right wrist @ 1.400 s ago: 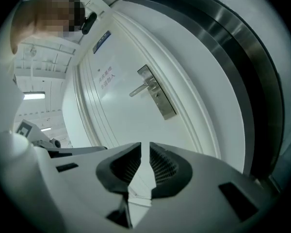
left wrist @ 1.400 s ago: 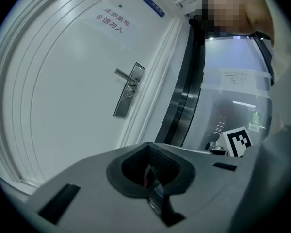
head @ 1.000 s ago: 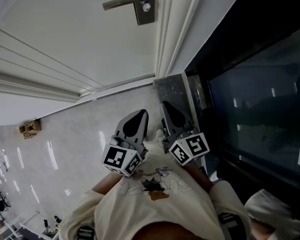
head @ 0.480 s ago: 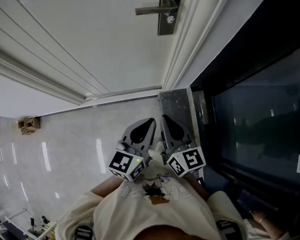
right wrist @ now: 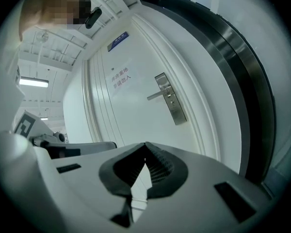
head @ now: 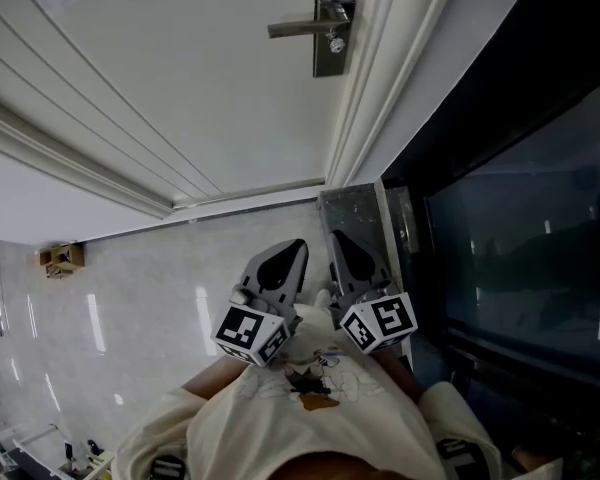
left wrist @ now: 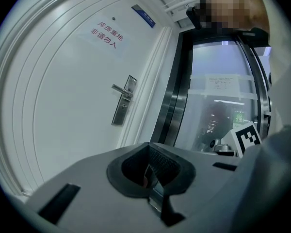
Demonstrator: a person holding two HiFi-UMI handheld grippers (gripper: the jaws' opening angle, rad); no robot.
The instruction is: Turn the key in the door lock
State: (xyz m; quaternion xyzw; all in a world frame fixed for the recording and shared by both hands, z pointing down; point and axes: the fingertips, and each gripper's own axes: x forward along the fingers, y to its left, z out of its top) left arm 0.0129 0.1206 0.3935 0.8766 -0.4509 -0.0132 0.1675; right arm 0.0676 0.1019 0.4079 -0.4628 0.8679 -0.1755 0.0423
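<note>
Starting at the left, the pale floor [head: 120, 308] runs up to the white door [head: 160, 78]. The left tool [head: 292, 250] is held low against the person's chest. Its jaws meet tip to tip with nothing between them. Above it, high on the door, the lever handle [head: 295, 29] juts left from the lock plate [head: 330, 43]. A small bright round piece [head: 337, 44] sits just under the lever. It is too small to tell whether that is the key's head or the bare cylinder. The right tool [head: 337, 236] is just beside the left one, also fully closed and empty. The dark glass panel [head: 520, 218] fills the right side. Over the last second the head view has swung, so the lock plate now sits further right and lower in frame, nearly in line above the right tool. The tools themselves have barely shifted against the body. I judge that the person is squaring up to the lock, though both tools remain well apart from it. Closed, empty tools this far off fit someone coming up to the lock as well as someone standing back from it.
</note>
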